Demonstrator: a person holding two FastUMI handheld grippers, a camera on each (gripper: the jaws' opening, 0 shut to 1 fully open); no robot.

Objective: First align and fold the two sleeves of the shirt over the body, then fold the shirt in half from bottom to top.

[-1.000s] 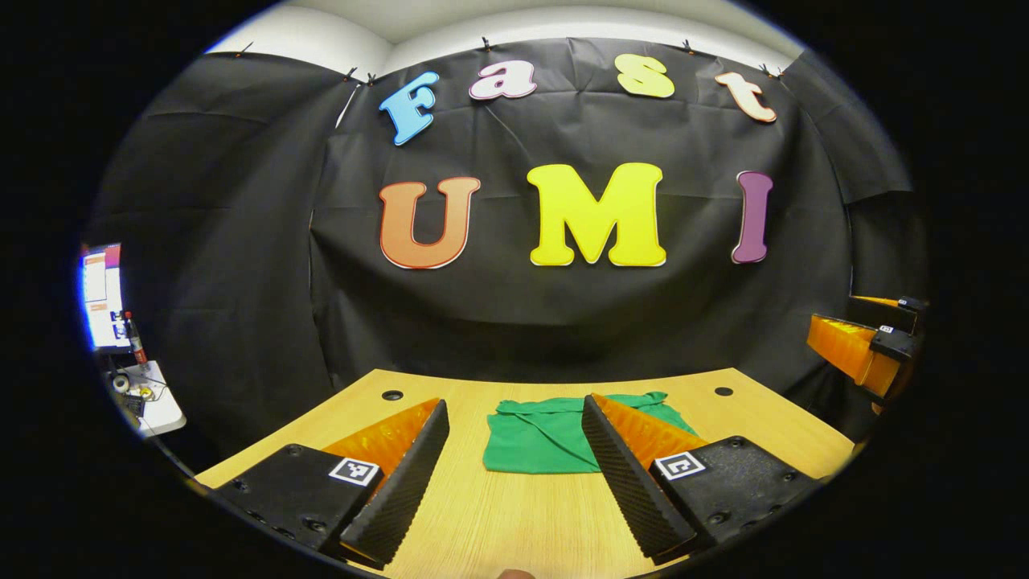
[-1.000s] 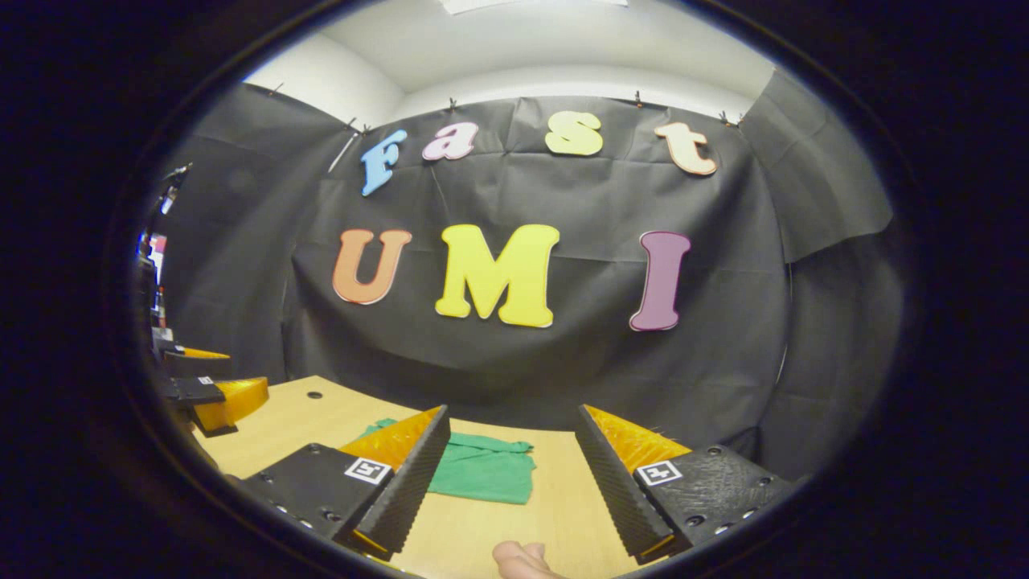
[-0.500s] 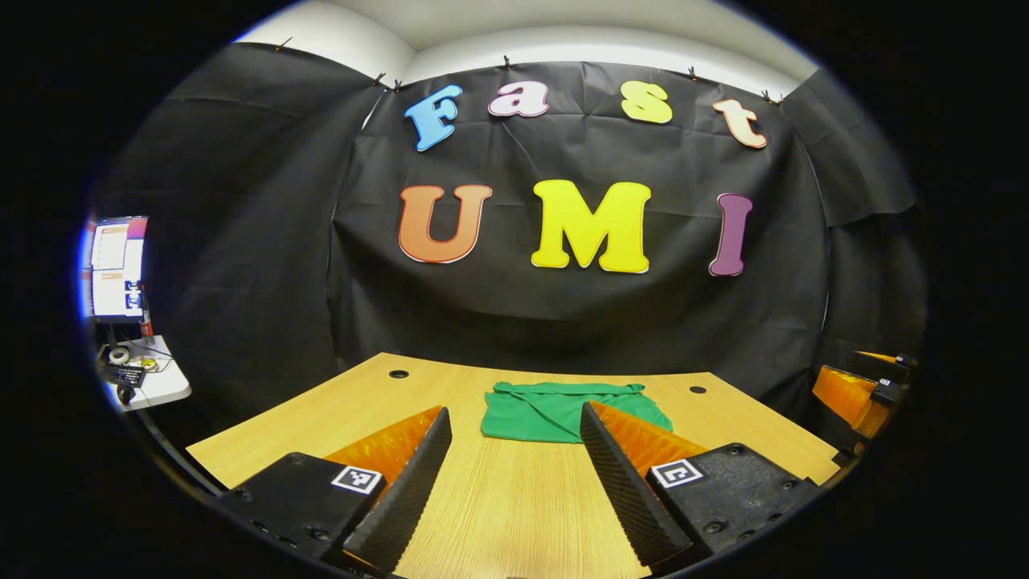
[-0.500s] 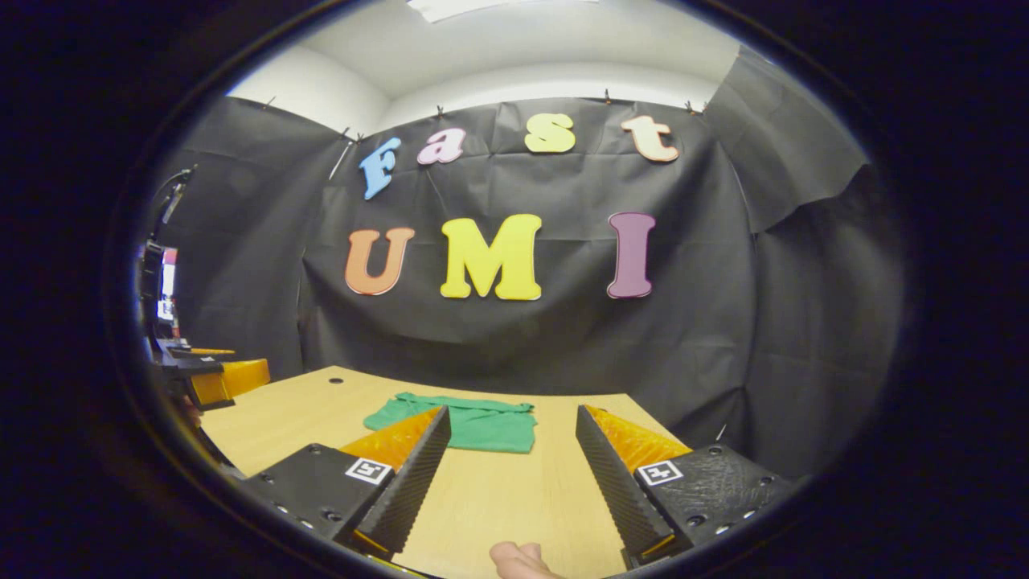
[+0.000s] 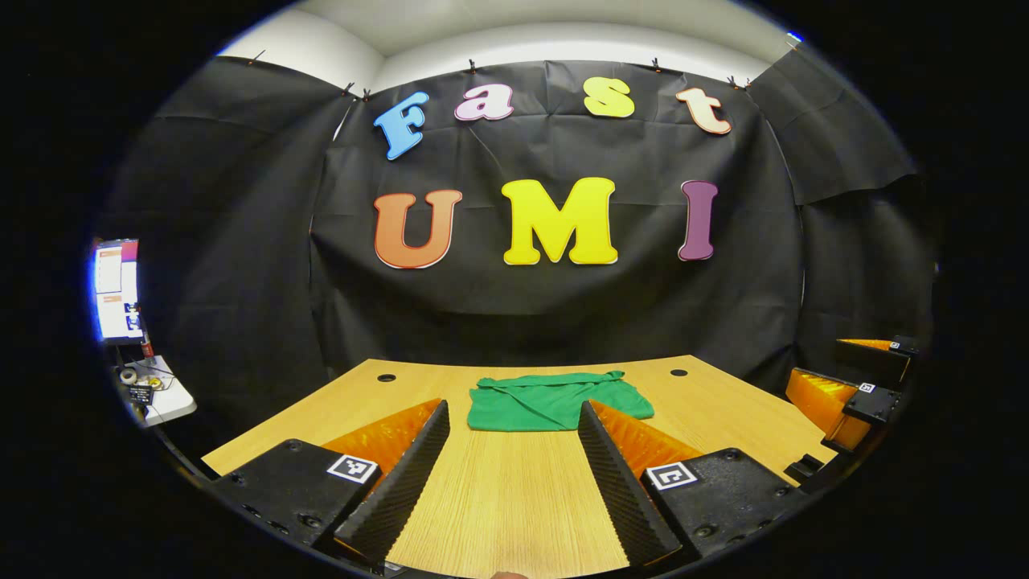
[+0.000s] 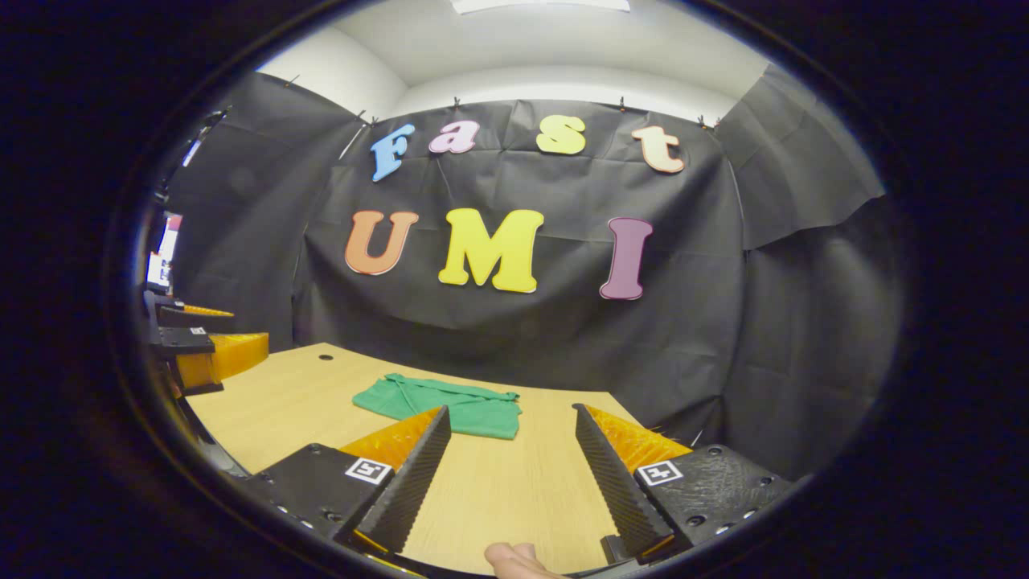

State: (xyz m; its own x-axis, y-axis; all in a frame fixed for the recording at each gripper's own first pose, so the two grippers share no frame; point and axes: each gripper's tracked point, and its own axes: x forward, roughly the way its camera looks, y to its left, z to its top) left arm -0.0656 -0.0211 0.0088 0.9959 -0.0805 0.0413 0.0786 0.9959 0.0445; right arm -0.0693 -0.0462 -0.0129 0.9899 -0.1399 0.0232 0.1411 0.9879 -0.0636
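A green shirt [image 5: 555, 400] lies folded into a compact rectangle on the far half of the wooden table [image 5: 514, 490]. My left gripper [image 5: 510, 422] stands open over the table's near part, well short of the shirt, with nothing between its fingers. In the right gripper view the shirt [image 6: 438, 406] lies ahead and to the left. My right gripper [image 6: 508, 422] is open too, apart from the cloth and holding nothing. The right gripper [image 5: 844, 386] also shows at the right edge of the left gripper view, and the left gripper [image 6: 201, 350] at the left edge of the right gripper view.
The table has two small cable holes [image 5: 387, 377] near its far corners. A side stand with a lit screen [image 5: 112, 289] and small items sits off the table's left. A fingertip [image 6: 514, 559] shows at the bottom edge. Black cloth walls close the booth behind the table.
Both grippers have drawn back toward the table's near edge, so the folded shirt looks smaller and farther away. Both stay open and the shirt has not moved.
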